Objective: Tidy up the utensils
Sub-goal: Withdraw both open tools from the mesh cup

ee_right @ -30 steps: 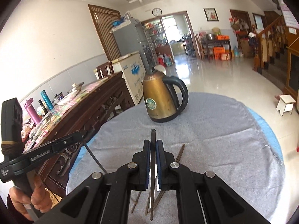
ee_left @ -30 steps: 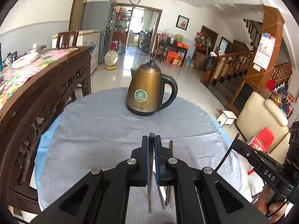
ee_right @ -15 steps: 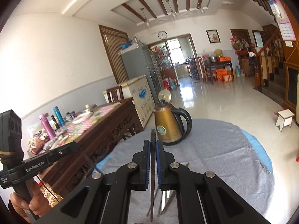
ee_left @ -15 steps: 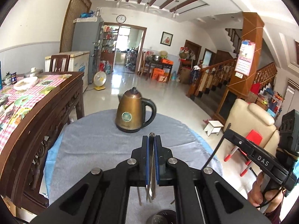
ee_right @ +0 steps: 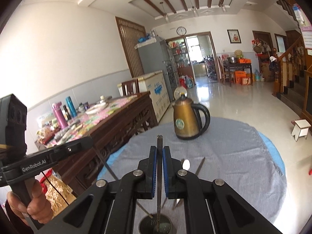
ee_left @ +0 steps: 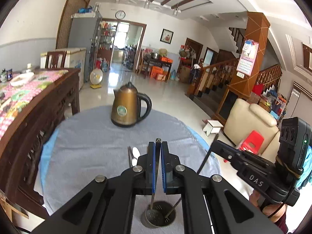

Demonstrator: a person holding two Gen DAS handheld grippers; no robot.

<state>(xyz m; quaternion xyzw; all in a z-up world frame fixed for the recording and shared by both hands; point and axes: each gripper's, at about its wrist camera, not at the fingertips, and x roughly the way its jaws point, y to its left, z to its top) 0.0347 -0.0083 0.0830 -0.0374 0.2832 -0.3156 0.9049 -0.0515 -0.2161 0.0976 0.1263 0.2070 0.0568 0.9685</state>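
The left hand-held gripper point(ee_left: 158, 146) is pinching a dark chopstick point(ee_left: 157, 156) upright between its pressed-together pads, the stick's lower end hanging over a metal cup point(ee_left: 158, 217) directly beneath it on the grey-clothed counter point(ee_left: 87, 140). The right hand-held gripper point(ee_right: 159, 150) is likewise clamping a second chopstick point(ee_right: 159, 165), whose lower tip is reaching into the cup's mouth below. Ahead of both grippers a spoon point(ee_right: 185, 164) and loose chopsticks point(ee_right: 199, 166) are lying, with a brass kettle point(ee_left: 126, 107) standing farther beyond.
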